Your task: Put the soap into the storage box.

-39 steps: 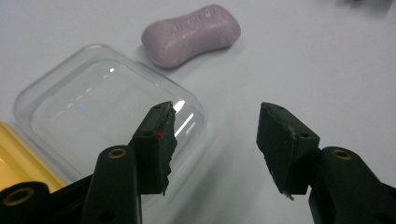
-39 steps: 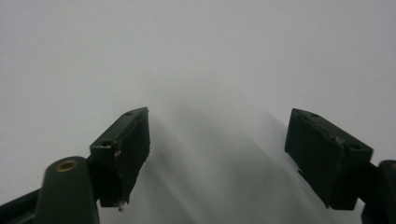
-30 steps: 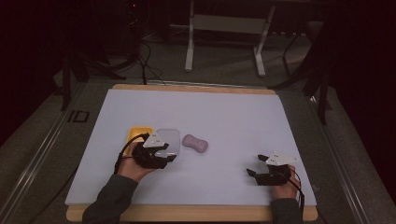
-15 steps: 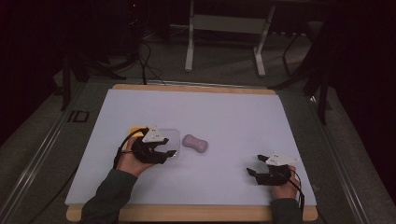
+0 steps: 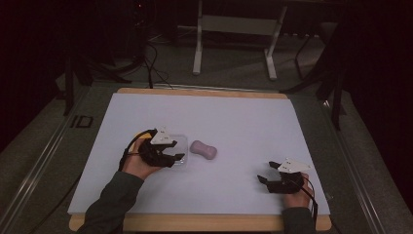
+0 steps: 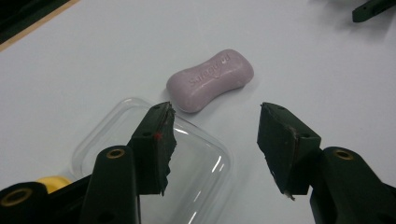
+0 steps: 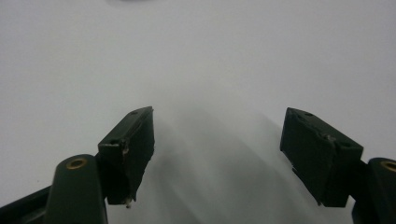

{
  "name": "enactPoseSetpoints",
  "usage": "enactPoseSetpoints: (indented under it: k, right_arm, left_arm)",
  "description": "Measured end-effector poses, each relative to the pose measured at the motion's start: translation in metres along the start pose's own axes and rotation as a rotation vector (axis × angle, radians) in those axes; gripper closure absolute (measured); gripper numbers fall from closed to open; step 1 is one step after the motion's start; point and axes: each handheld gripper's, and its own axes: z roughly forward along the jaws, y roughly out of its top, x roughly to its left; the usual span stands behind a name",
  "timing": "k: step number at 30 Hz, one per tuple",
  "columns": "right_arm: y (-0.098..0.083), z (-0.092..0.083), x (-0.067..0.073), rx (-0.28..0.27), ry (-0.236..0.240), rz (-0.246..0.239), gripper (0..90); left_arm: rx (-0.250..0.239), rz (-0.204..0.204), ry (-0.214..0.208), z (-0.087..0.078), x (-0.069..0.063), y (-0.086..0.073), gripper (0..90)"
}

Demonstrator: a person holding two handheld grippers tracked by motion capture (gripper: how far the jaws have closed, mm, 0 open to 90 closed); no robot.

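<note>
Soap (image 6: 210, 79) lettering legible between left tongs (image 6: 215, 135).

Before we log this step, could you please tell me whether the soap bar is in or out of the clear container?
Out: the soap bar lies on the white table beside the clear container.

One pink soap bar (image 6: 210, 79); one clear plastic lid (image 6: 201, 172); one yellow object (image 6: 52, 183); two tools

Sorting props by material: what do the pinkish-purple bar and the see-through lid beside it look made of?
The pinkish-purple waisted bar looks like soap: matte, waxy, with a brand word pressed into its top. The clear rounded-rectangle lid looks like thin glossy plastic, with bright glints and the white table surface showing through.
</note>
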Motion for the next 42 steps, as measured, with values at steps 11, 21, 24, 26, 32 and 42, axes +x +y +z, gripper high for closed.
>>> enactPoseSetpoints:
  k: [11,21,24,26,32,42]
  right_arm:
    - [0.000,0.000,0.000,-0.001,0.000,0.000,25.6]
    - [0.000,0.000,0.000,0.003,-0.001,-0.001,25.3]
    - [0.000,0.001,0.000,0.005,-0.001,-0.006,25.3]
    - [0.000,0.001,0.000,0.005,-0.001,-0.006,25.3]
    - [0.000,0.000,0.000,0.004,0.000,-0.005,25.0]
    - [0.000,0.000,0.000,0.003,0.002,-0.002,25.0]
  left_arm:
    - [0.004,0.034,-0.018,0.006,0.007,0.007,43.8]
    - [0.004,0.065,-0.040,0.012,0.010,0.016,41.9]
    - [0.008,0.072,-0.055,0.013,0.012,0.019,39.7]
    - [-0.001,0.073,-0.059,0.015,0.012,0.020,37.9]
    - [0.006,0.090,-0.062,0.019,0.012,0.024,32.1]
    - [0.020,0.114,-0.115,0.026,0.016,0.028,26.8]
